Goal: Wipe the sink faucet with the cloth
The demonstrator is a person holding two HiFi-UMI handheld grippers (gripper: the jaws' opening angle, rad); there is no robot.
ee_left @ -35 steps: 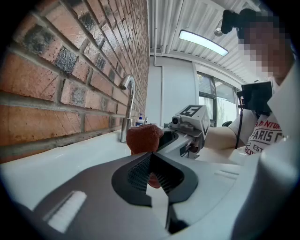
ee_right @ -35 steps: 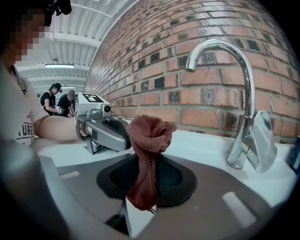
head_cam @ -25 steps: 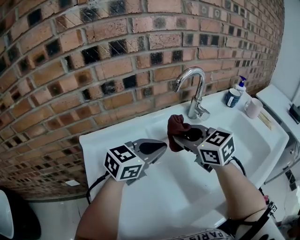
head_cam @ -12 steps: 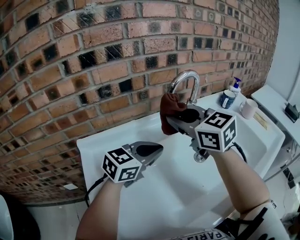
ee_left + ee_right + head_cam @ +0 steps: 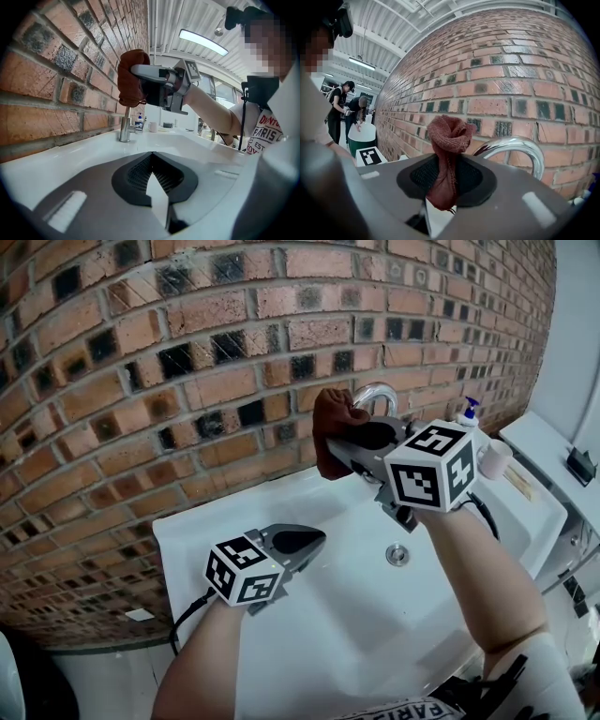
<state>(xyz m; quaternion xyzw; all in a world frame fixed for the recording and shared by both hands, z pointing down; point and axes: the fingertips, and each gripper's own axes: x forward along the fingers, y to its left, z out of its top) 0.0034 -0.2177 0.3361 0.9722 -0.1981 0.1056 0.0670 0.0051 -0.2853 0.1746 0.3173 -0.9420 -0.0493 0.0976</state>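
Observation:
A reddish-brown cloth (image 5: 333, 427) is bunched between the jaws of my right gripper (image 5: 339, 451), which is shut on it. In the head view the cloth is held high, right beside the top of the chrome faucet (image 5: 377, 393) arch, on its left; whether they touch I cannot tell. In the right gripper view the cloth (image 5: 447, 154) stands up from the jaws, with the faucet (image 5: 520, 147) curve just behind it to the right. My left gripper (image 5: 314, 542) is shut on nothing and hovers low over the white sink (image 5: 309, 615). The left gripper view shows the faucet (image 5: 124, 129) base and the cloth (image 5: 131, 77) above it.
A brick wall (image 5: 187, 381) stands right behind the faucet. A soap bottle (image 5: 466, 412) and a mug (image 5: 494, 458) sit on the sink's right rim. The drain (image 5: 397, 554) lies in the basin under my right arm. People (image 5: 344, 108) stand far off.
My right gripper has lifted the cloth from in front of the faucet's base up to the top of its arch. The left gripper has barely moved.

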